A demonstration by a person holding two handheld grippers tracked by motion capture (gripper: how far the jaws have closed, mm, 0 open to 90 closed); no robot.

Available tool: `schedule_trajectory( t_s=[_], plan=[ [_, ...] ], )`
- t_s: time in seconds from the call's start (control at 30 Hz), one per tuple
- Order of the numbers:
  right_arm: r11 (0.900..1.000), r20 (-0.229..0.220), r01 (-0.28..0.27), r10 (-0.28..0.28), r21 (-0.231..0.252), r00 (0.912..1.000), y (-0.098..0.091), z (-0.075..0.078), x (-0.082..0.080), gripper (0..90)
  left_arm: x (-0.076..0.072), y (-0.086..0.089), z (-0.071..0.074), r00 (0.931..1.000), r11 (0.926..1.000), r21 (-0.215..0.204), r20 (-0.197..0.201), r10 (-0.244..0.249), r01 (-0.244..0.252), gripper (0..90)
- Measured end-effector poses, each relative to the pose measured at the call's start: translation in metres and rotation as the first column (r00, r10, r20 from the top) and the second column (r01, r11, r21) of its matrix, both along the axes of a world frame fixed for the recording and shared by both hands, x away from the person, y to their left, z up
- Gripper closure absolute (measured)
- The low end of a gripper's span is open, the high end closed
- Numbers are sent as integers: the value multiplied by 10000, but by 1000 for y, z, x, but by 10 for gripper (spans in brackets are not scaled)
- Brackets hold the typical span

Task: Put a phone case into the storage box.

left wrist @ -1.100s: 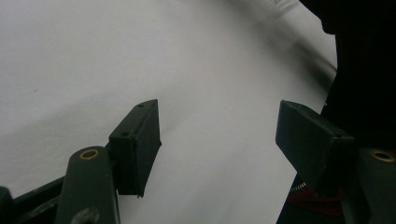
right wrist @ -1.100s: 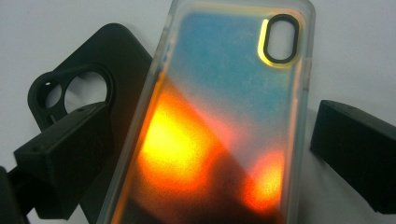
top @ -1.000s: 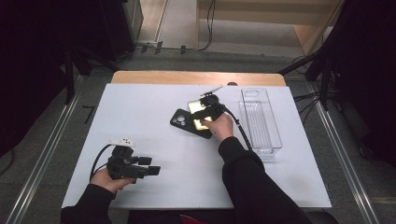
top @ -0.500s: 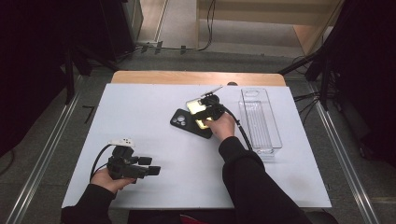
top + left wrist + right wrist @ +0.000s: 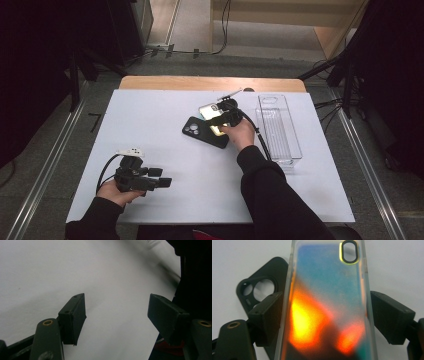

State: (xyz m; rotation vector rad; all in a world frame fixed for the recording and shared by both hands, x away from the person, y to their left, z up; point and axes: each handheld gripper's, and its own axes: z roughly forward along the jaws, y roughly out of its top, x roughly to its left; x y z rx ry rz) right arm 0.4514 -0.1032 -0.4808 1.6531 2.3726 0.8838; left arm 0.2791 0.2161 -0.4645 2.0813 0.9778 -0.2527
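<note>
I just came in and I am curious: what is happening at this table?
A person works with a tool in each hand. The right tool has just been closing its jaws on an iridescent phone case, which lies partly over a black phone case. The left tool rests open near the table's front edge.

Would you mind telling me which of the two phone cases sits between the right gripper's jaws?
The iridescent case, clear-edged and glowing orange and blue; both jaws clamp its long sides. The black case lies partly beneath it, outside the jaws.
</note>
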Motion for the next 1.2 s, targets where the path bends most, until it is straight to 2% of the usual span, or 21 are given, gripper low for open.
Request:
schedule_trajectory(
  t_s=[0.27,0.43,0.6,0.87,1.03,1.2],
  plan=[
    [9983,204,-410,402,421,9990,-10,24,-11,148,1,1,0,9999,9999,3,-121,116,-116,305],
    [9941,392,-855,830,664,9958,-14,41,-24,148,2,0,0,9998,9999,-12,-148,146,-146,305],
    [9878,447,-1202,1162,993,9922,-21,52,-40,148,2,0,1,9997,9998,-15,-131,188,-188,305],
    [9786,496,-1723,1676,1124,9846,-35,57,-66,148,4,-1,0,9992,9996,-6,-273,285,-285,306],
    [9721,513,-2016,1967,1201,9791,-45,55,-84,148,4,-4,1,9991,9995,-93,-314,298,-301,306],
    [9654,711,-2244,2165,1328,9737,-50,51,-101,148,4,-13,3,9988,9997,-116,-457,194,-199,307]
  ],
)
